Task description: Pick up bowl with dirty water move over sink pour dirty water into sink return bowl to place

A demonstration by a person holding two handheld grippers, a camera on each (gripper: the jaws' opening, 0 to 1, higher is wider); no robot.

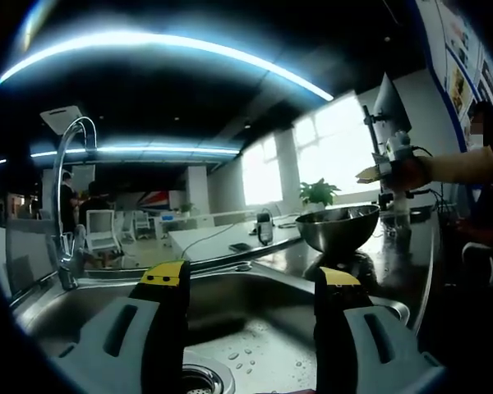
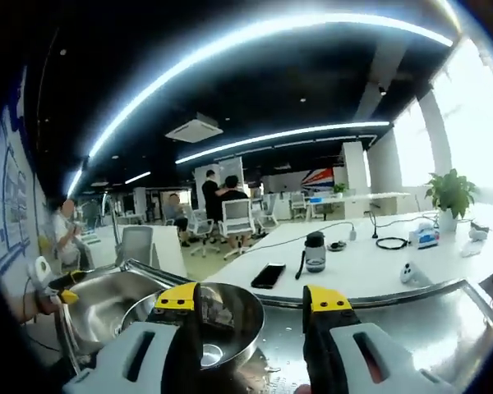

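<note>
In the left gripper view, a curved faucet (image 1: 66, 189) rises at the left edge of the stainless sink (image 1: 255, 328), whose drain (image 1: 204, 379) sits low in the basin. The left hand-held gripper (image 1: 251, 283) hangs over the sink, jaws wide apart and empty. To the right, the steel bowl (image 1: 338, 227) stands on the wet counter (image 1: 403, 254) beside the basin, with the other gripper beyond it.

In the right gripper view, the sink (image 2: 99, 308) lies at left. The right hand-held gripper (image 2: 251, 308) has its jaws spread, the left jaw over the bowl (image 2: 230, 320), gripping nothing. Behind, a white table (image 2: 370, 263) carries a phone (image 2: 269, 275) and a bottle (image 2: 315, 251).
</note>
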